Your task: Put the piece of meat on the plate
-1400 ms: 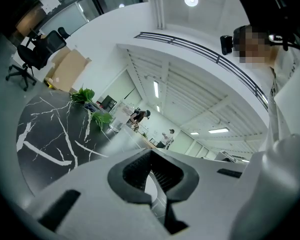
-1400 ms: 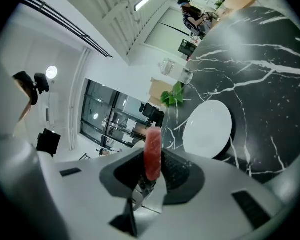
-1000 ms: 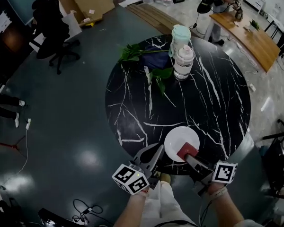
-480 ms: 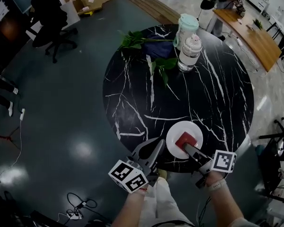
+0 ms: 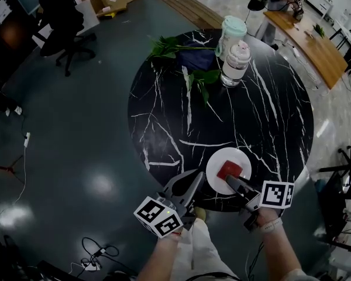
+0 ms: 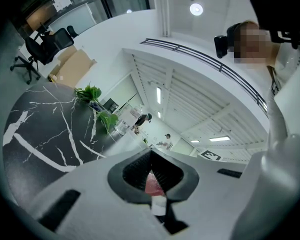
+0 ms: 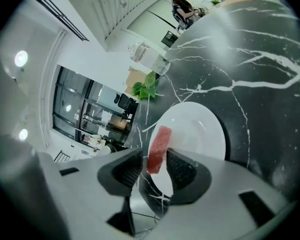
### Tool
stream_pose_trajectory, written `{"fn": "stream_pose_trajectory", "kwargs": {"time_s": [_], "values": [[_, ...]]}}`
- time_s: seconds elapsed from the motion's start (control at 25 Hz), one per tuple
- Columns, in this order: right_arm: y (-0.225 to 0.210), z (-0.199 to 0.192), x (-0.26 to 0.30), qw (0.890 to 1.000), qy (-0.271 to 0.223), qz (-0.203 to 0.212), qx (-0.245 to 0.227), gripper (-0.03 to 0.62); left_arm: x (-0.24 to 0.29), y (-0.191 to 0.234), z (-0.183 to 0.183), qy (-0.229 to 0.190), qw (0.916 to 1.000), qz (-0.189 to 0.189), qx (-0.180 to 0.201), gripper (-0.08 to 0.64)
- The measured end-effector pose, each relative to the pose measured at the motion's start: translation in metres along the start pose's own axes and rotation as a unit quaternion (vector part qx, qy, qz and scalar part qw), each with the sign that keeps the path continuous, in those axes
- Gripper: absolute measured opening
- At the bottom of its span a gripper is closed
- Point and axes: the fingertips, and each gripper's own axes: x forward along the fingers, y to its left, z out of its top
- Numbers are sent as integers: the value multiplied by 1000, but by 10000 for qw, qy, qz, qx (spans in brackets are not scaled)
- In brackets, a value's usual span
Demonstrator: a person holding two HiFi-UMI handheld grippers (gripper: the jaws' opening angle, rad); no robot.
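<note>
The red piece of meat [image 5: 229,170] rests on the white plate [image 5: 241,158] near the front edge of the black marble table [image 5: 269,116]. My right gripper [image 5: 230,179] reaches over the plate's near rim with the meat [image 7: 158,149] between its jaws. The jaws are opening, and a gap shows beside the left pad [image 7: 126,169]. In the right gripper view the plate [image 7: 202,129] lies just below and beyond the right gripper [image 7: 154,167]. My left gripper [image 5: 194,178] hovers left of the plate, shut and empty. Its closed tips [image 6: 151,153] frame a glimpse of the meat [image 6: 152,184].
At the table's far side stand a clear jar with a white lid [image 5: 235,60], a mint-lidded container [image 5: 231,31], green leaves [image 5: 193,79] and a dark blue cloth [image 5: 199,57]. An office chair [image 5: 61,22] and a wooden desk [image 5: 307,45] stand beyond the table.
My right gripper came down and set the meat on the plate, and its jaws have spread wider. The left gripper stayed where it was.
</note>
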Motion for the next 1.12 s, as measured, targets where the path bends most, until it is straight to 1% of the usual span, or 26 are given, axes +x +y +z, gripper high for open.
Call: {"fn": "stream_pose_trajectory", "kwargs": {"time_s": [0.28, 0.36, 0.4, 0.48, 0.52, 0.56, 0.72, 0.8, 0.92, 1.12], "values": [[-3, 9, -6, 9989, -89, -282, -369, 133, -1, 2, 2, -9, 10000, 4, -48, 8], [-6, 11, -8, 9958, -50, -528, -751, 137, -1, 2, 2, -15, 10000, -3, -60, 8], [-8, 13, -8, 9919, -12, -730, -1039, 138, -1, 3, 3, -18, 10000, -9, -70, 8], [-14, 16, -10, 9798, 63, -1158, -1632, 144, 0, 3, 3, -19, 10000, -21, -88, 8], [-15, 18, -11, 9746, 88, -1290, -1829, 149, 0, 3, 3, -15, 9999, -29, -95, 8], [-14, 18, -11, 9719, 107, -1335, -1933, 150, 1, 3, 4, -10, 9999, -37, -100, 8], [-3, 20, -5, 9681, 203, -1248, -2161, 169, 2, 5, 4, -3, 9999, -52, -141, 8], [9, 29, -6, 9669, -49, -1150, -2279, 193, 3, 5, 4, -5, 9998, -73, -157, 8], [31, 46, -13, 9722, -556, -767, -2142, 195, 5, 6, 4, 9, 9999, -114, -128, 8], [48, 58, -29, 9699, -819, -613, -2211, 195, 9, 5, 9, 4, 9998, -128, -141, 8]]}}
